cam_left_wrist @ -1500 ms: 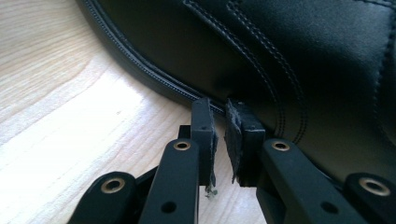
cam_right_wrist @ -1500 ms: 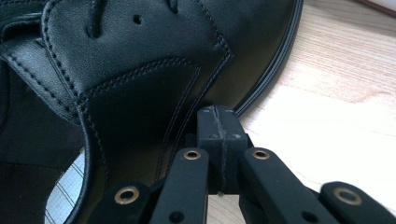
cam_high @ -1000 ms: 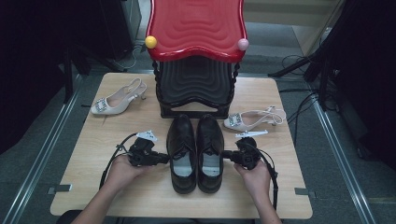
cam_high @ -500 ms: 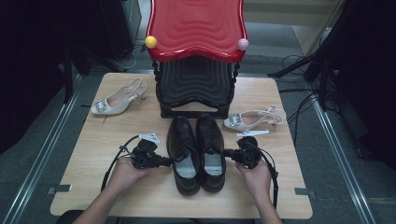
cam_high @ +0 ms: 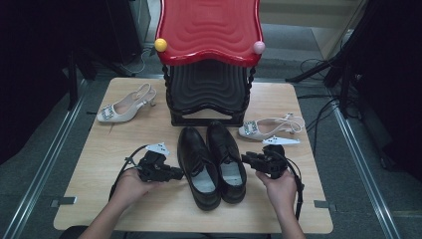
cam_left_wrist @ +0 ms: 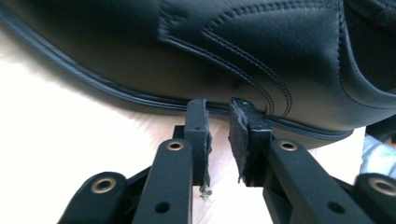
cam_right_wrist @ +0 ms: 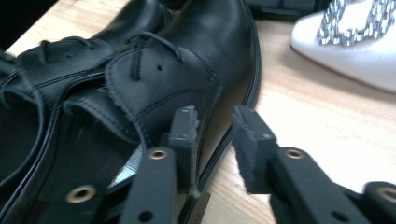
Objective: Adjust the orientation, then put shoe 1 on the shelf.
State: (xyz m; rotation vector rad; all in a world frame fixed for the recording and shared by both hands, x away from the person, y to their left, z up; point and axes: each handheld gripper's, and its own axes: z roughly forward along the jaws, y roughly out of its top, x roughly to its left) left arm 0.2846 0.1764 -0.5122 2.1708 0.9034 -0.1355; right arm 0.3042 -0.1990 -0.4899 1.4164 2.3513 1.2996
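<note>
Two black leather lace-up shoes stand side by side at the table's middle, the left shoe (cam_high: 199, 167) and the right shoe (cam_high: 228, 160). My left gripper (cam_high: 180, 175) lies level, its tips at the left shoe's (cam_left_wrist: 261, 51) outer side near the sole. In the left gripper view its gripper (cam_left_wrist: 218, 105) has just been opening, and nothing is between the jaws. My right gripper (cam_high: 245, 158) points at the right shoe's (cam_right_wrist: 187, 60) outer side. Its own view shows that gripper (cam_right_wrist: 215, 116) apart, also just opening, not pressing on the shoe.
A red stool (cam_high: 209, 30) on a black ribbed base (cam_high: 209, 94) stands at the back of the wooden table (cam_high: 149, 209). A white buckled heel (cam_high: 124, 107) lies at the back left. Another white heel (cam_high: 271, 127) lies just beyond my right gripper.
The pair of black shoes has shifted and turned slightly. Both hands stay beside the shoes, nearly where they were.
</note>
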